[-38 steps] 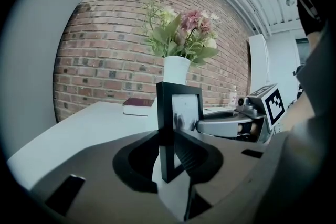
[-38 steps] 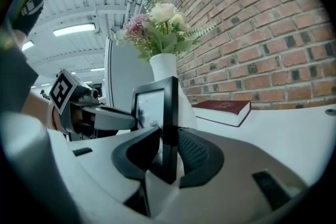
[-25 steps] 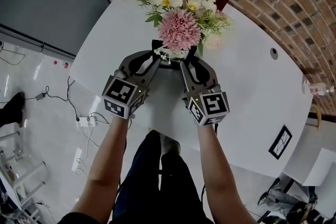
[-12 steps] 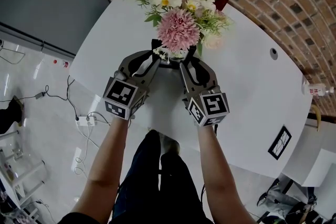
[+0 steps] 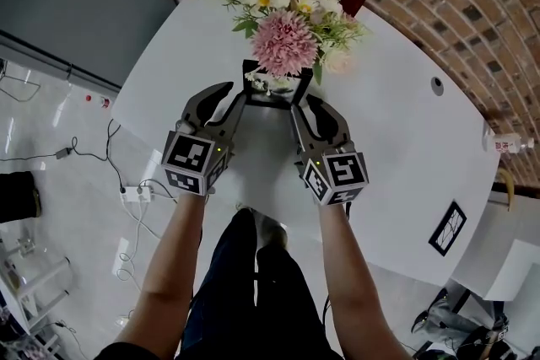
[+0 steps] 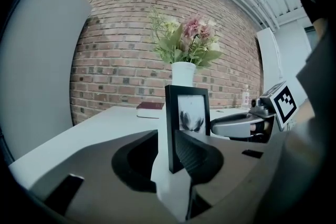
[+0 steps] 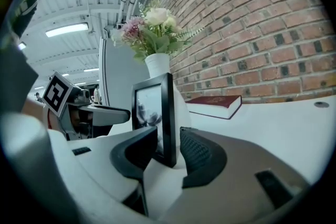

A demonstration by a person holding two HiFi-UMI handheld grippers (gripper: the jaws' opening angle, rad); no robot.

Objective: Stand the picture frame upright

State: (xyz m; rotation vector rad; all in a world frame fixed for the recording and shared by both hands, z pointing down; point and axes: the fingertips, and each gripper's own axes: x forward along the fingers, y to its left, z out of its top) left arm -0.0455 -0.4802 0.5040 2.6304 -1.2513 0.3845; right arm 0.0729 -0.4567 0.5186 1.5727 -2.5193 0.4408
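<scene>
The black picture frame point(image 5: 272, 84) stands upright on the white table point(image 5: 396, 139), just in front of the vase of flowers point(image 5: 287, 21). My left gripper point(image 5: 229, 97) is at its left lower corner and my right gripper point(image 5: 305, 107) at its right one. In the left gripper view the frame's point(image 6: 186, 118) left edge sits between the jaws of the left gripper point(image 6: 167, 162), with bare table showing on one side. The right gripper's point(image 7: 168, 157) jaws have just been opening. The frame's point(image 7: 155, 118) right edge stands between them, with a gap on its right side.
A red book point(image 7: 218, 104) lies behind the vase by the brick wall. A second black frame point(image 5: 450, 228) lies flat near the table's right front edge, and a small bottle point(image 5: 506, 143) stands far right. Cables and a power strip point(image 5: 139, 194) are on the floor at the left.
Both grippers have drawn back a little toward me. The frame's outline now shows in full in front of the vase. The right jaws stand wider.
</scene>
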